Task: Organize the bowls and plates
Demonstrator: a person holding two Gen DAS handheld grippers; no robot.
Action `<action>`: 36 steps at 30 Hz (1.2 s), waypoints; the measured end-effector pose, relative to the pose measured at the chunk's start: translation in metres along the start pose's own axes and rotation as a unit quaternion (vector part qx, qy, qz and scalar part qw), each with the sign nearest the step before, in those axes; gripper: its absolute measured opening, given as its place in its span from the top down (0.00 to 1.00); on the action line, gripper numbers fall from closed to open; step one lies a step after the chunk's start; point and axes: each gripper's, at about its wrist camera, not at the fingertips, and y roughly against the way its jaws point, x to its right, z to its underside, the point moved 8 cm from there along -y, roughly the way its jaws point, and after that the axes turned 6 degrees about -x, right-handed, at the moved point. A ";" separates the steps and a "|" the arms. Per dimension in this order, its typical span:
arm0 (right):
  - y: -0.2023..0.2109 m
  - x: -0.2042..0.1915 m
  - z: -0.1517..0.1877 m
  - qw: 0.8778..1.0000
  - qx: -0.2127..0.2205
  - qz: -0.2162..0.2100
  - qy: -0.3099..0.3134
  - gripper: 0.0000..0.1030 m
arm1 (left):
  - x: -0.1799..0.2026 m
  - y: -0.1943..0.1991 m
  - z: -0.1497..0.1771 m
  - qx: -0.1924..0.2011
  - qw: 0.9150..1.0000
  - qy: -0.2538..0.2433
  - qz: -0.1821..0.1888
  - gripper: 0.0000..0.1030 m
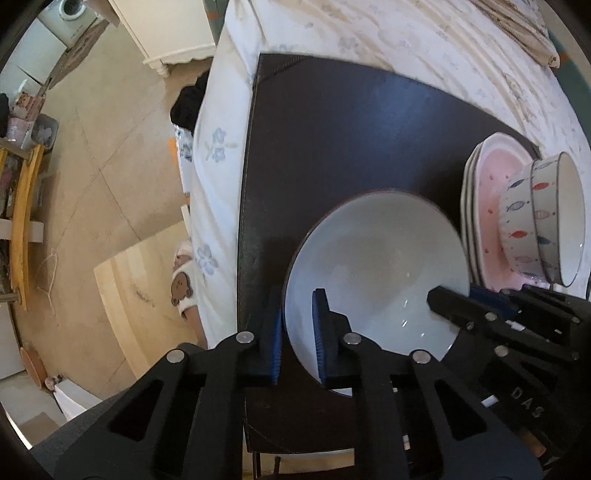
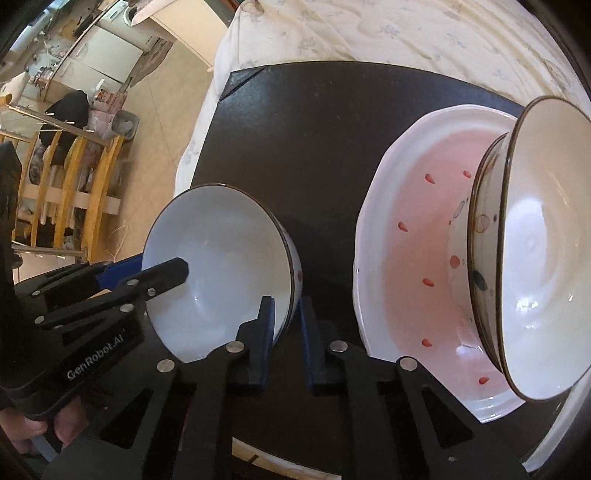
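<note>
A white bowl with a dark rim (image 1: 376, 266) (image 2: 218, 258) is held over the dark mat (image 1: 332, 140) (image 2: 314, 147). My left gripper (image 1: 297, 332) (image 2: 140, 273) is shut on its left rim, one finger inside and one outside. My right gripper (image 2: 286, 332) (image 1: 454, 299) is shut on the opposite rim. To the right, a stack of pink plates with red spots (image 1: 487, 206) (image 2: 413, 240) carries two nested fish-pattern bowls (image 1: 543, 221) (image 2: 535, 251).
The mat lies on a table under a floral cloth (image 1: 406, 44) (image 2: 406, 33). The table's left edge drops to a tiled floor (image 1: 110, 147). A woven item (image 1: 517, 29) lies at the far right. A wooden chair (image 2: 74, 184) stands on the left.
</note>
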 end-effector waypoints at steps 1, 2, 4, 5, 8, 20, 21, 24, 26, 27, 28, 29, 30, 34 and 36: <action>0.000 0.001 0.000 1.000 0.002 0.002 0.001 0.86 | 0.000 -0.001 0.001 0.000 1.000 0.000 -0.002 0.90; 0.000 0.001 -0.001 1.000 0.005 0.004 0.003 0.87 | 0.000 -0.001 0.000 0.001 1.000 -0.002 -0.006 0.91; -0.001 0.001 0.001 1.000 0.008 0.005 0.005 0.87 | 0.001 0.003 0.000 0.007 1.000 -0.006 -0.007 0.93; -0.001 0.001 0.001 1.000 0.009 0.006 0.007 0.87 | 0.002 0.004 0.001 0.008 1.000 -0.008 -0.006 0.93; 0.002 0.001 0.003 1.000 0.010 0.001 0.003 0.88 | 0.002 0.007 0.006 0.012 1.000 -0.010 -0.003 0.94; 0.072 -0.006 0.019 0.997 0.078 -0.022 0.007 0.87 | 0.025 0.068 0.022 0.056 0.997 -0.010 0.058 0.94; 0.080 -0.005 0.020 0.996 0.084 -0.025 0.005 0.87 | 0.028 0.072 0.022 0.053 0.996 -0.008 0.065 0.94; 0.098 0.001 0.022 0.994 0.104 -0.031 0.002 0.87 | 0.043 0.087 0.018 0.063 0.996 -0.023 0.065 0.94; 0.111 0.007 0.024 0.992 0.119 -0.035 -0.005 0.87 | 0.056 0.097 0.014 0.075 0.995 -0.037 0.059 0.94; 0.116 0.012 0.026 0.992 0.124 -0.037 -0.008 0.87 | 0.060 0.100 0.013 0.078 0.994 -0.041 0.059 0.94; 0.119 0.014 0.027 0.991 0.128 -0.038 -0.011 0.87 | 0.068 0.105 0.010 0.082 0.994 -0.047 0.058 0.94; 0.124 0.018 0.029 0.990 0.133 -0.039 -0.014 0.87 | 0.074 0.109 0.008 0.084 0.993 -0.053 0.057 0.94; 0.131 0.024 0.031 0.989 0.139 -0.041 -0.019 0.87 | 0.078 0.111 0.006 0.085 0.993 -0.057 0.058 0.94; 0.157 0.044 0.034 0.985 0.166 -0.040 -0.033 0.87 | 0.109 0.123 -0.003 0.095 0.990 -0.079 0.061 0.94; 0.168 0.056 0.035 0.982 0.179 -0.040 -0.043 0.87 | 0.122 0.127 -0.006 0.098 0.989 -0.088 0.061 0.94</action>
